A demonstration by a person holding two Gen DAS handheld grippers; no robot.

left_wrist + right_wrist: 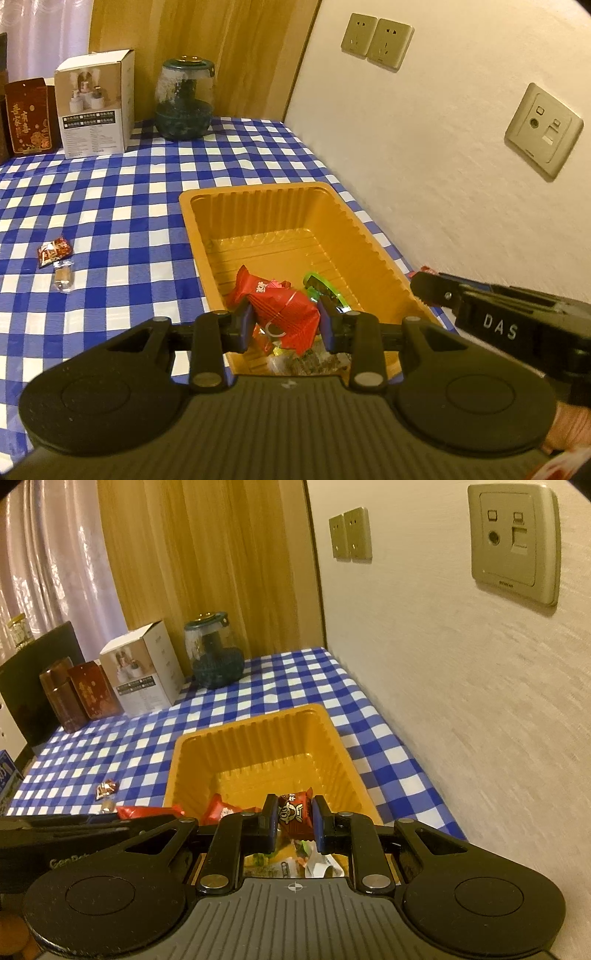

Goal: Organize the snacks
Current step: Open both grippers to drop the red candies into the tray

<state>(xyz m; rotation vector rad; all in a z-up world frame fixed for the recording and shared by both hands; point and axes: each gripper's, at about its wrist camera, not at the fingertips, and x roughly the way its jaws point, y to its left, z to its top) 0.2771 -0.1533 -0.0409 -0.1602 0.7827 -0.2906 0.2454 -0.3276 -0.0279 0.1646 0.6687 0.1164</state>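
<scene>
Against the cream wall on the right, we see a worktop [110, 192] covered in a blue-and-white checked cloth, and on it a ribbed orange plastic tray [258, 206] already holding several wrapped snacks at its near end. At the far edge stand a white cardboard box [94, 107], a dark glass jar [184, 101] and a dark red printed carton [31, 116]. Over the near end of the tray, our left hand-held gripper [285, 320] is pinching a crinkled red foil snack packet [286, 306], and our right hand-held gripper [294, 818] is clamped on a small red-brown wrapped snack [294, 810]. Two small wrapped sweets [55, 258] lie on the cloth, left of the tray.
</scene>
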